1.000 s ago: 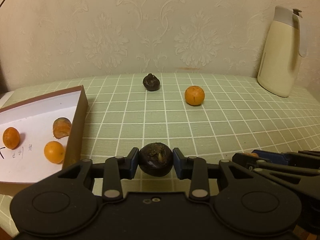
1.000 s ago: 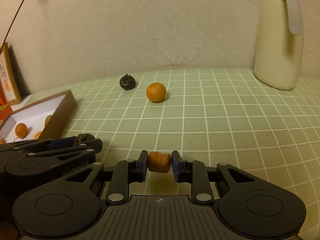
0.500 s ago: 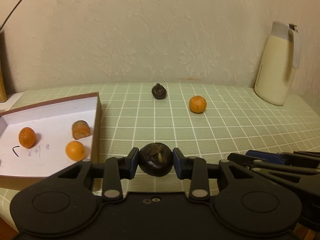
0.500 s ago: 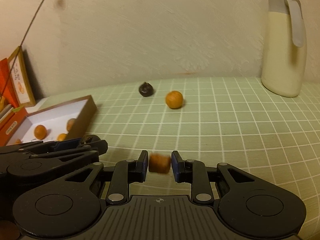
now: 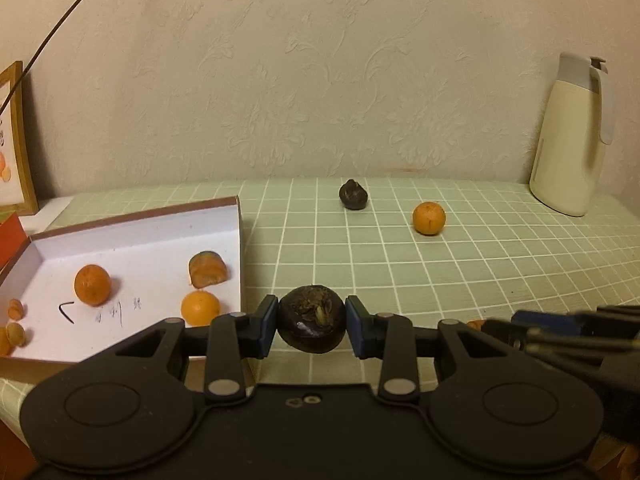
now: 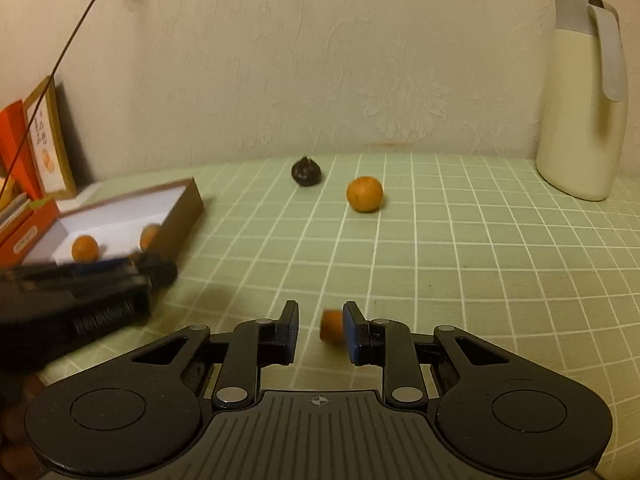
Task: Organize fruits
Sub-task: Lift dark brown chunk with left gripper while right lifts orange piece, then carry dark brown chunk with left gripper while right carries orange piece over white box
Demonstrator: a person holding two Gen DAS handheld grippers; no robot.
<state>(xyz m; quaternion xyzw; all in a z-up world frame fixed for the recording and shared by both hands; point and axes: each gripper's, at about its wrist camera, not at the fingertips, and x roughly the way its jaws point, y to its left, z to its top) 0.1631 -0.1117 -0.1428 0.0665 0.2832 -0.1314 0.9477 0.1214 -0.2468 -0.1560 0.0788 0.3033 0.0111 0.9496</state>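
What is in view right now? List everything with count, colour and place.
box: 1, brown outside, white inside, left on the table.
fruit in box: 3 whole orange ones, plus small pieces at its left edge.
loose orange fruit: 1, orange, far centre of the table.
far dark fruit: 1, dark brown, near the wall.
held dark fruit: 1, dark brown.
small orange piece: 1, against one finger, blurred.
jug: 1, cream with grey lid, far right.
tablecloth: 1, green, white grid.
left hand-held gripper: black, shut on the dark fruit.
right hand-held gripper: black, open.
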